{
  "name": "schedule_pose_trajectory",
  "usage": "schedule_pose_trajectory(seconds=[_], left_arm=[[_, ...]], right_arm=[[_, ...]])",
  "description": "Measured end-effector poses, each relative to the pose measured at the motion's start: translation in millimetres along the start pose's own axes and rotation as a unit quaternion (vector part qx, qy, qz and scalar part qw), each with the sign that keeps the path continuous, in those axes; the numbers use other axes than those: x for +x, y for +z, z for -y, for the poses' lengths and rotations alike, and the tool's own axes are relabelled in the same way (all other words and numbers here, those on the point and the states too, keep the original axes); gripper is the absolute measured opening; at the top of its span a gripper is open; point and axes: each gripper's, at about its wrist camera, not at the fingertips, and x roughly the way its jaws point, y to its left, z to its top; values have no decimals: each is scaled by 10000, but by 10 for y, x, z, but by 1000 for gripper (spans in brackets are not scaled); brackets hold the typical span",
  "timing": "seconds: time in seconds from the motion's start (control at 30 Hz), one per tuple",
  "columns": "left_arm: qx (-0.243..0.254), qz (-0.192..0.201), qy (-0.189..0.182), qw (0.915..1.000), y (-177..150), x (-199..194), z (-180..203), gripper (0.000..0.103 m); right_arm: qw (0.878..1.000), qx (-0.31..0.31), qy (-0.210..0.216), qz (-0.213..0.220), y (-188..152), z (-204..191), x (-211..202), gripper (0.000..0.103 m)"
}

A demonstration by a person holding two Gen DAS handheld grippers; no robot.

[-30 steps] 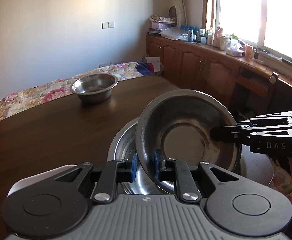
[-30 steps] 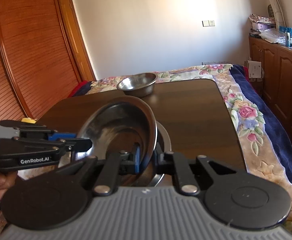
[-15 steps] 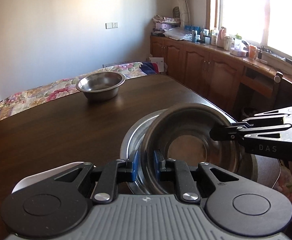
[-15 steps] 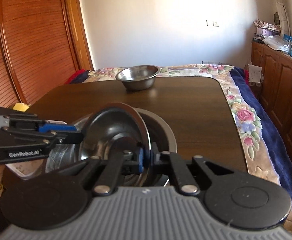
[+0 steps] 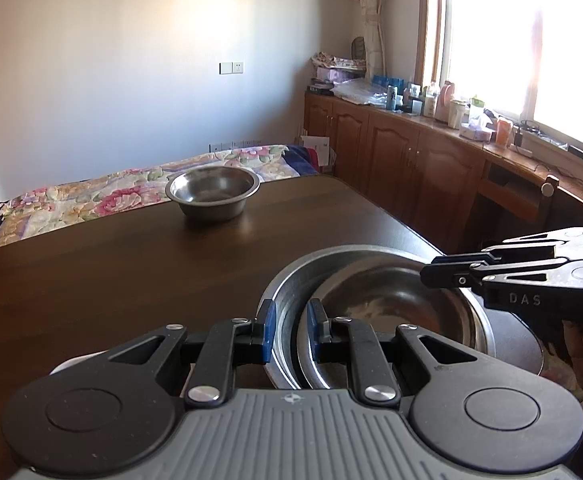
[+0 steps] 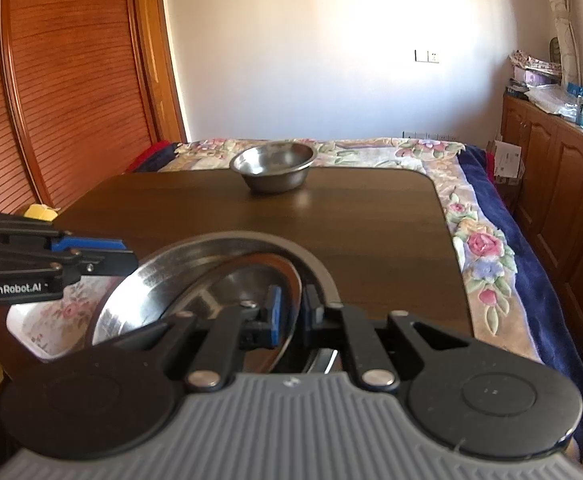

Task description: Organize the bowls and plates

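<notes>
Where the dark wooden table [image 5: 111,280] meets its near edge, the left gripper [image 5: 291,330] has its two blue-padded fingers parted, one on either side of the rims of two nested steel dishes. The outer one is a wide plate [image 5: 287,296]; inside it sits a bowl [image 5: 391,304], tilted slightly rather than lying flat. The left gripper's pads look apart from the metal, though whether either touches a rim is hard to tell.

To the right, the right gripper [image 6: 290,314] is closed on the bowl's rim — its fingers pinch the thin edge from both sides, seen clearly in the right wrist view. In the left wrist view it reaches in from the right [image 5: 431,274], over the far side of the bowl.

A second bowl [image 5: 212,192] stands alone at the far end of the table, well apart from the nested pair — beyond it lies a flowered bedspread [image 5: 91,200].
</notes>
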Motion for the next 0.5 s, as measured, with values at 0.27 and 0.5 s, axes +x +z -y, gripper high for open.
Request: schedule_pose_trajectory(seconds=[0.27, 0.5], left_arm=[[2, 74, -36, 10000, 53, -55, -12, 19], [-29, 126, -10, 9999, 64, -101, -44, 18]], right_arm=[[9992, 38, -77, 389, 152, 71, -187, 15], [9956, -203, -319, 853, 221, 142, -353, 38]])
